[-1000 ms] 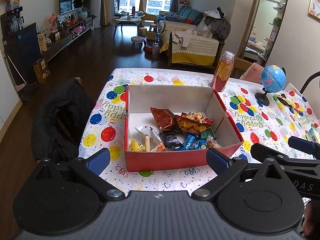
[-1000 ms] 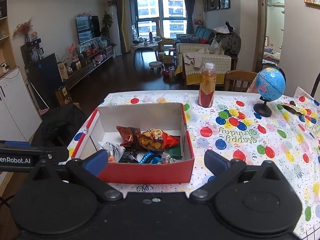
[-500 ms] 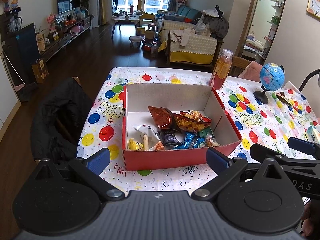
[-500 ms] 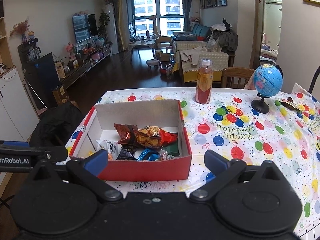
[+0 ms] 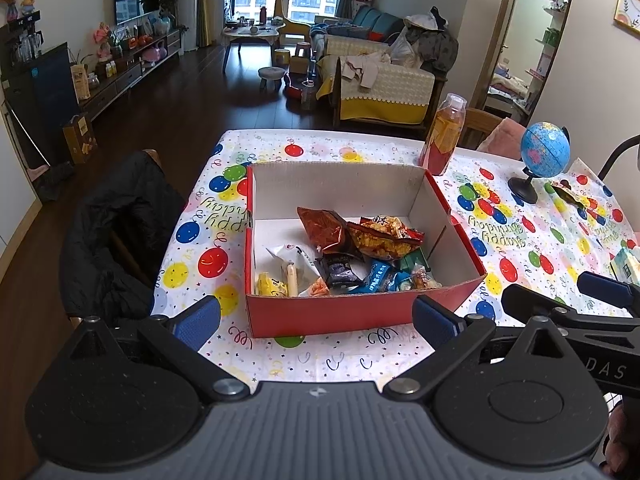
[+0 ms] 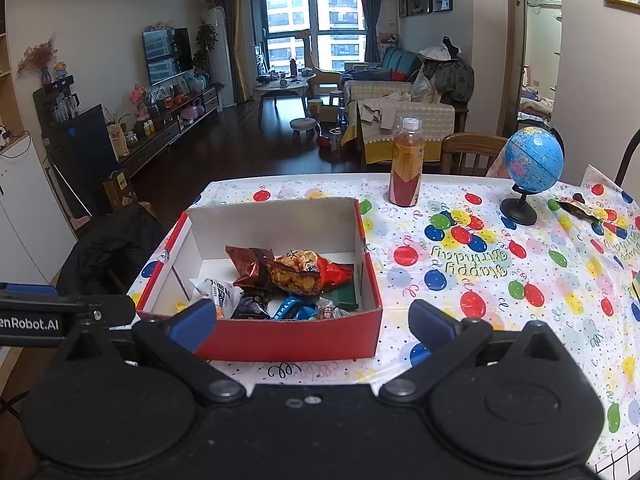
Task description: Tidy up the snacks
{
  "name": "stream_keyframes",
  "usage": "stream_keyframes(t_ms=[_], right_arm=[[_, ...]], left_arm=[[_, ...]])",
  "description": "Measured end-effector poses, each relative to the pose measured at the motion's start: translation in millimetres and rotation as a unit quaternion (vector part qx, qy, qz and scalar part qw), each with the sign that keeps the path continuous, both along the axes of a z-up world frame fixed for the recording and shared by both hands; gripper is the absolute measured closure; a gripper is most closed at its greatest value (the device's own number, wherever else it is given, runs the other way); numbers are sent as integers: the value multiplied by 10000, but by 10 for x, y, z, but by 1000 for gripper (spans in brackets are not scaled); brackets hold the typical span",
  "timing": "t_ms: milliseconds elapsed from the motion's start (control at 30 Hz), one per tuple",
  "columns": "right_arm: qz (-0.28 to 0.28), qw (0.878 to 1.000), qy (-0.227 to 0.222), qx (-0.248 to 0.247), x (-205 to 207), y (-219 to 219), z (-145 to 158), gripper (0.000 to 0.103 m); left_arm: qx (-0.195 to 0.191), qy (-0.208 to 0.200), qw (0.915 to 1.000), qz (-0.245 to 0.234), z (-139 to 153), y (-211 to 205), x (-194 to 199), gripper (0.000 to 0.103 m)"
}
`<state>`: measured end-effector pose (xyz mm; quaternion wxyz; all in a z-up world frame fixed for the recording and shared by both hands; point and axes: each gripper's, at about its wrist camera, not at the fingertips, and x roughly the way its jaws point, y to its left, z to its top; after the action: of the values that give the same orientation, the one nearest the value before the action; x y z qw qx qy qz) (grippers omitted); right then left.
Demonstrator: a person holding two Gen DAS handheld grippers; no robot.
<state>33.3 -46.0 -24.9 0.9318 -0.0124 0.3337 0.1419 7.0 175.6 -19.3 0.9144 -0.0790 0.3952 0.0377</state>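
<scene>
A red cardboard box stands on the balloon-print tablecloth. It holds several snack packets: a brown chip bag, an orange-red snack bag, a blue packet and a white one. One loose snack packet lies far right by the globe. My left gripper is open and empty, just in front of the box. My right gripper is open and empty, before the box's right half.
A juice bottle stands behind the box. A blue globe stands at the right. A chair with a black jacket is at the table's left edge. A light box lies at the right edge.
Both grippers have drawn back and risen slightly, so the box sits a little farther off. Nothing was grasped or released.
</scene>
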Motion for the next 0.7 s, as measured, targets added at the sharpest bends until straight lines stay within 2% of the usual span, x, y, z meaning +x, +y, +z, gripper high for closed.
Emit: stream_keyframes(t_ms=[700], right_arm=[[-65,9999,113,-4,56,-46,-40,0]], left_arm=[[-1,125,9999,-64,-45,-59,81,0]])
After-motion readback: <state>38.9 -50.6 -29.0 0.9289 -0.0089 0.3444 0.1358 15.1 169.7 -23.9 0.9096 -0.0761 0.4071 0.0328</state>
